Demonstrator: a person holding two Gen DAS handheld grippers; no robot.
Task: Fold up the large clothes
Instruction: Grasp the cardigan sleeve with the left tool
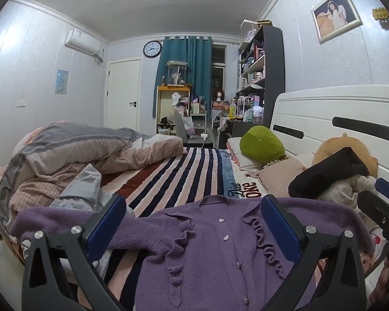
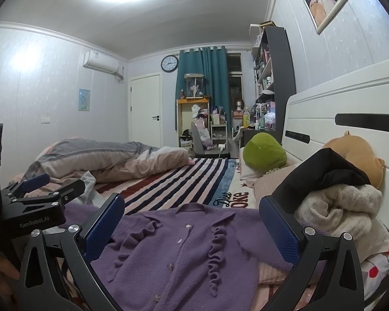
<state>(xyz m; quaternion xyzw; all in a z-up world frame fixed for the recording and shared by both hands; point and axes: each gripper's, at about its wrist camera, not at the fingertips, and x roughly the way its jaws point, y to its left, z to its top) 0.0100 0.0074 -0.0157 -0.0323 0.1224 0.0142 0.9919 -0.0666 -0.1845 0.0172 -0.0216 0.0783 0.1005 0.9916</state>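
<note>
- We saw the bed (image 1: 184, 171) filling most of both views, covered with a striped blanket (image 2: 184, 178) in navy, pink and dark red, its white headboard (image 2: 350, 98) along the right.
- A rumpled pink and grey duvet (image 1: 72, 150) lay heaped on the far left part of the bed.
- The purple cardigan (image 1: 215, 254) lay front up and spread flat across the near part of the bed, on the striped blanket; it was buttoned, with ruffles on both sides of the button line and its collar pointing toward the far end of the room.
- A pile of clothes (image 2: 334, 202), black on top of cream, sat at the right beside the cardigan, against an orange plush toy (image 2: 355, 155) and the headboard.
- A green plush cushion (image 1: 263, 143) rested on a pillow near the headboard, well beyond the cardigan.
- The left tool (image 1: 192, 220) hovered above the cardigan with its blue-padded fingers spread wide, and it held nothing.
- The right tool (image 2: 192, 220) hung over the cardigan's right half, likewise wide open and holding nothing.
- In the right wrist view the left tool (image 2: 49, 184) showed at the left edge, above the cardigan's left sleeve.
</note>
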